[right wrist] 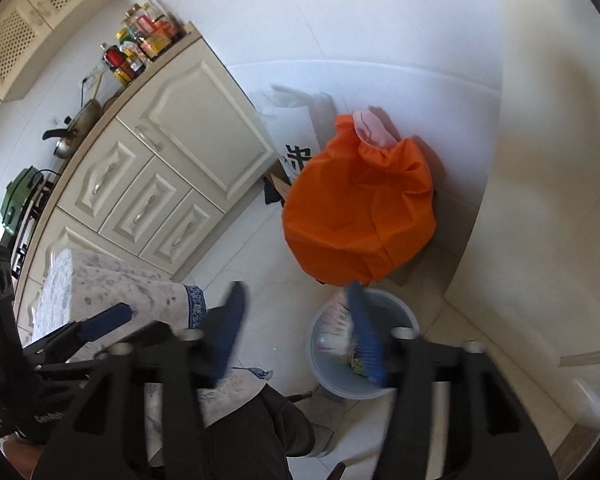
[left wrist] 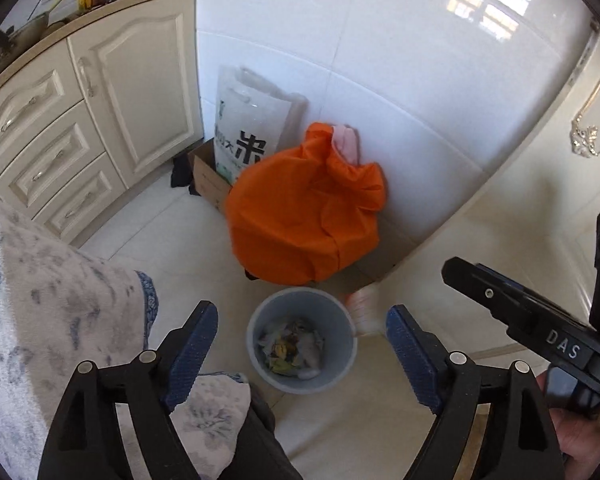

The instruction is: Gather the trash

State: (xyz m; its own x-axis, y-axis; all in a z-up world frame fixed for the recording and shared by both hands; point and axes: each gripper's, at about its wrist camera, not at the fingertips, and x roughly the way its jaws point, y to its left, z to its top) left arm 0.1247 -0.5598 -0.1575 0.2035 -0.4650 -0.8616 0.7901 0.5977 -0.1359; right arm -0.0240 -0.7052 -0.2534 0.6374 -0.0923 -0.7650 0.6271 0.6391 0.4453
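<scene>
A grey waste bin (left wrist: 302, 338) is standing on the pale tiled floor (left wrist: 180, 240), holding mixed scraps. A blurred piece of packaging (right wrist: 338, 320) is lying over its rim. Both the left gripper (left wrist: 300, 344) and right gripper (right wrist: 300, 334) are hovering above it, jaws spread, grasping nothing. An orange bag (left wrist: 304, 208) is sitting just behind, against the wall.

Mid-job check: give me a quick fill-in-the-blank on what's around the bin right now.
1. The grey bin stands on the floor just in front of a big ____ bag.
2. Inside the bin lies ____.
3. Both the left hand-held gripper and the right hand-held gripper have their jaws ____.

Missing words: orange; trash; open
</scene>
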